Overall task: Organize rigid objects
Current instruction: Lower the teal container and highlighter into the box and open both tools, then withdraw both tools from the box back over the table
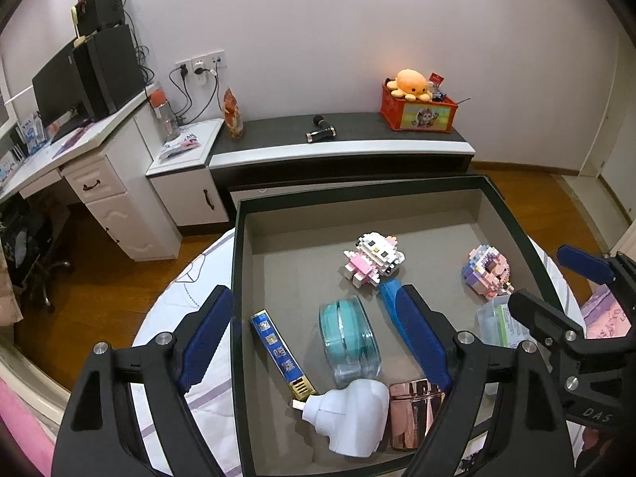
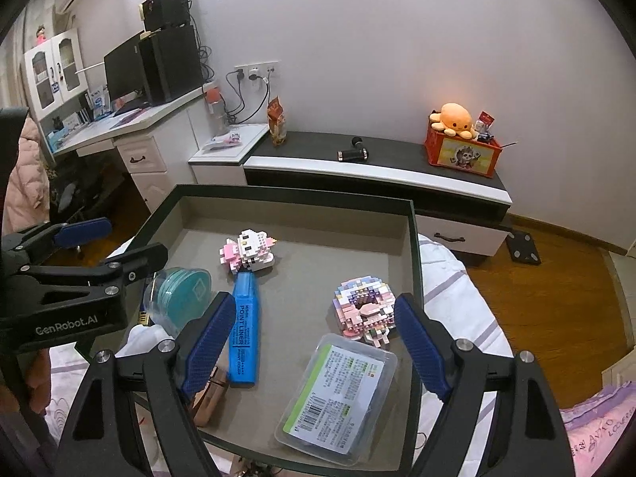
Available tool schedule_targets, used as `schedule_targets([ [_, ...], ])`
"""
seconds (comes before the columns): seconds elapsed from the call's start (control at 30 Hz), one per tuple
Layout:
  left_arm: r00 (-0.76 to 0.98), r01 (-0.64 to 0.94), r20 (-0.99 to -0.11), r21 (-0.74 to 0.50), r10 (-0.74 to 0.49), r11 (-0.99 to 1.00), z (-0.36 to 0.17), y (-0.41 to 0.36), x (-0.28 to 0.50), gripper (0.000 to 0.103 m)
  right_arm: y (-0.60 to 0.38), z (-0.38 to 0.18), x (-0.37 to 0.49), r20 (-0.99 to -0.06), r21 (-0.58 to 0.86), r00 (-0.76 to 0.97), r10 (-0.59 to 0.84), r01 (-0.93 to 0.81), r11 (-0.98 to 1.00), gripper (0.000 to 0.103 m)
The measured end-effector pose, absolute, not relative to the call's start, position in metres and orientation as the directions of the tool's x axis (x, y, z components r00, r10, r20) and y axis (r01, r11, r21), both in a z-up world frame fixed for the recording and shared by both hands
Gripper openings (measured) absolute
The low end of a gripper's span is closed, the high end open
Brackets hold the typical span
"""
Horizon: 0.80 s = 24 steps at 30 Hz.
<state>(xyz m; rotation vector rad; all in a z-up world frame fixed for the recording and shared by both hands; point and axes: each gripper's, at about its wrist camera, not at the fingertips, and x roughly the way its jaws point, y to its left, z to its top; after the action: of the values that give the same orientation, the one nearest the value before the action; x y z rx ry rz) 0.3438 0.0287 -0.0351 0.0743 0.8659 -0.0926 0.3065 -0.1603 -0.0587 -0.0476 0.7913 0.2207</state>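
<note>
A dark-rimmed tray [image 2: 413,262] is sitting on the bed, holding every piece already: block figures, a round teal case [image 1: 349,338], a blue marker [image 2: 243,330] and a labelled clear box [image 2: 338,393]. Both grippers are hovering over its near edge, the left gripper [image 1: 318,338] and the right gripper [image 2: 314,342] each gaping wide and gripping nothing. The marker is lying lengthwise away from the jaws, just beside the right gripper's left finger, so the right hand is probably nearer it.
</note>
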Motion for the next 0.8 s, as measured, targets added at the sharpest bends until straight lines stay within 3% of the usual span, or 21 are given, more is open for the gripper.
schedule_targets([
  [0.33,0.696,0.102,-0.717,0.039,-0.044,0.994,-0.01,0.027,0.306,0.085,-0.162,-0.029,0.265,-0.658,0.016,0.731,0.178,-0.224,0.975,0.083],
  [0.8,0.84,0.052,-0.543,0.085,0.003,0.995,0.035,0.012,0.174,0.092,-0.191,0.011,0.152,-0.543,0.027,0.824,0.159,-0.173,0.985,0.083],
])
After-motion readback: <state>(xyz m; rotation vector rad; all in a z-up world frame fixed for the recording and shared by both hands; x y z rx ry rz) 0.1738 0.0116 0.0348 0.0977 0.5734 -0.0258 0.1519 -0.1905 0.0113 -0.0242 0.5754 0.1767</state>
